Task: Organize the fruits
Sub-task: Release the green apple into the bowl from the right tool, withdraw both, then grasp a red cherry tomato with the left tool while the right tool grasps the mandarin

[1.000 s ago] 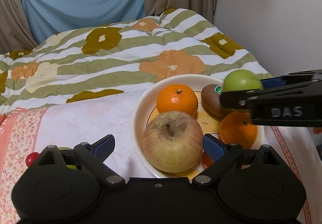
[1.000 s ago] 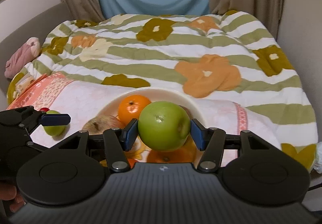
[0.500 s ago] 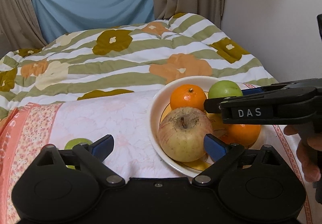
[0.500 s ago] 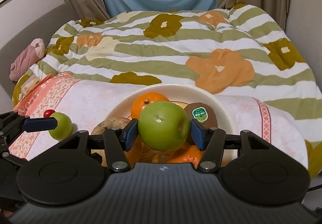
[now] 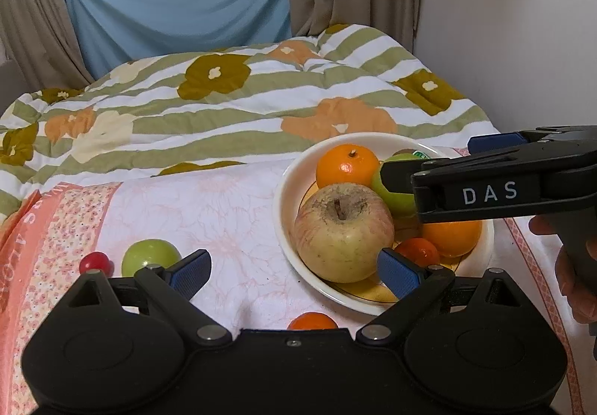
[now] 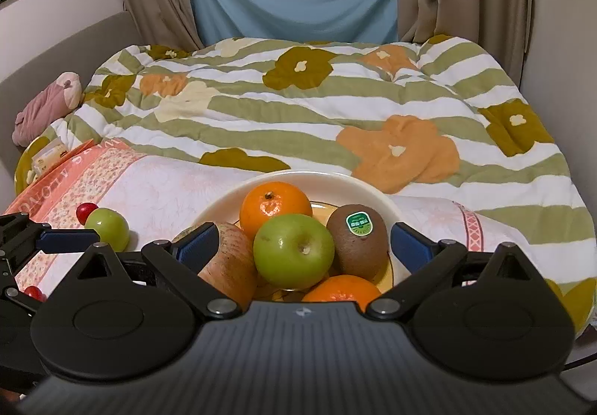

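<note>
A white bowl (image 5: pixel 287 191) (image 6: pixel 335 180) on a pink floral cloth holds a big russet apple (image 5: pixel 343 232), two oranges (image 5: pixel 347 165) (image 5: pixel 451 236), a kiwi (image 6: pixel 356 239), a small red-orange fruit (image 5: pixel 418 252) and a green apple (image 6: pixel 294 250). My right gripper (image 6: pixel 302 241) is open, its pads wide on either side of the green apple, which rests in the bowl. My left gripper (image 5: pixel 294 271) is open and empty, low over the cloth before the bowl. On the cloth lie a small green apple (image 5: pixel 149 260) (image 6: pixel 108 228), a red cherry tomato (image 5: pixel 95 262) and a small orange fruit (image 5: pixel 311 321).
The cloth (image 5: pixel 209 206) lies on a bed with a striped floral quilt (image 6: pixel 298 109). A white wall (image 5: pixel 503 23) stands close on the right. Curtains and a blue sheet hang behind. A pink soft toy (image 6: pixel 44 105) lies at the bed's left edge.
My right gripper lowered the green apple into the bowl and opened, letting it go. My left gripper drew back and left; the loose fruits on the cloth came into view.
</note>
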Motion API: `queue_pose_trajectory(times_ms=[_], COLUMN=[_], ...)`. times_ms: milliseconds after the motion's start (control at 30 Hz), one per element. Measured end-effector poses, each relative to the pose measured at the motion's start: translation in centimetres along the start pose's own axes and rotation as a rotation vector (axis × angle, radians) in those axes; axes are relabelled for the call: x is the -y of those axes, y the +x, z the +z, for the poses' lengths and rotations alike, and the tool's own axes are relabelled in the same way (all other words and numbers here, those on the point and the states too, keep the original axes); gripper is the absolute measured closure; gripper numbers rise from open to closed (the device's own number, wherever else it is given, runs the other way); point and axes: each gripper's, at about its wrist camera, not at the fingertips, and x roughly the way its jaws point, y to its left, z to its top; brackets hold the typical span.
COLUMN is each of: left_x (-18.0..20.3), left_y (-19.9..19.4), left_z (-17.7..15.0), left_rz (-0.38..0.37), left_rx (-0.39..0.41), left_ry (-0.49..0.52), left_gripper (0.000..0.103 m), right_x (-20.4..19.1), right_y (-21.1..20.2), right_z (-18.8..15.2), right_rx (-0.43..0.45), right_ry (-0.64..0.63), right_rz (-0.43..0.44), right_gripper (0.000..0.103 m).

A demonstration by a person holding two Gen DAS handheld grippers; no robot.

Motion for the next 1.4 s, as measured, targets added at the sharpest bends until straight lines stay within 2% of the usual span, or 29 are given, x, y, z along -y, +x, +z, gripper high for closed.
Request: queue_pose_trajectory(times_ms=[233,500,1000,1300,1400], left_x=[-0.1,-0.9,-4.9,-8.3,-9.7], left_y=[-2.3,-6.9,-13.4,-14.5,-14.0], left_z=[-0.1,-0.6,-4.5,-7.7,-8.8], left_rz=[0.033,0.068,0.069,0.09,0.11], left_rx=[0.037,0.108,0.156,0.169,0.156], left_ry=[-0.021,-0.041,-0.052,-0.047,-0.042], left_gripper=[0.005,0.005,0.005,0.006,0.009], right_x=[-0.5,-2.2,-8.8,-13.2,-14.2], right_y=[-2.4,-6.5,-14.3,-15.1,-14.4], right_z=[0.1,0.4,-0.5,-3.1,-4.2], right_rx=[0.015,0.052,0.116,0.119,0.117], right_ry=[0.007,0.053,0.05,0.073,0.082], right_rz=[-0.019,-0.068,-0.147,-0.174,-0.185], right_gripper=[0.0,0.0,0.0,0.0,0.0])
